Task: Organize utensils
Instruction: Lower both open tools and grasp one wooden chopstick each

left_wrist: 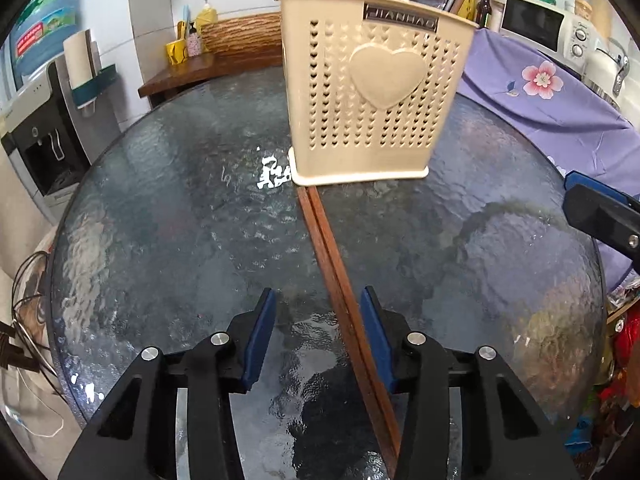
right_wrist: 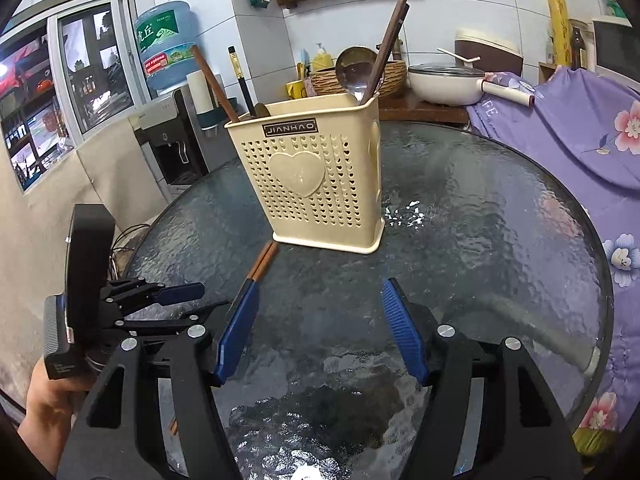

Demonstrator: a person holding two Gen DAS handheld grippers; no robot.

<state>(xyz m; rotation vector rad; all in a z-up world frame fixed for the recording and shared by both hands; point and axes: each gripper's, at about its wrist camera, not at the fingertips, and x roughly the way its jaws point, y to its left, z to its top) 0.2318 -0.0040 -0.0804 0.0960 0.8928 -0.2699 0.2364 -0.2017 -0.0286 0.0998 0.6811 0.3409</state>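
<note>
Left gripper (left_wrist: 318, 320): jaws spread around chopsticks (left_wrist: 340, 296), unpinched; centre, then close; right gripper (right_wrist: 320, 332) spread, empty

My left gripper (left_wrist: 318, 300) hangs low over the glass table (left_wrist: 160, 220), jaws apart. Brown chopsticks (left_wrist: 340, 280) lie between them, hard by the right pad, running up to the beige holder (left_wrist: 372, 92). Nothing gripped.
</note>
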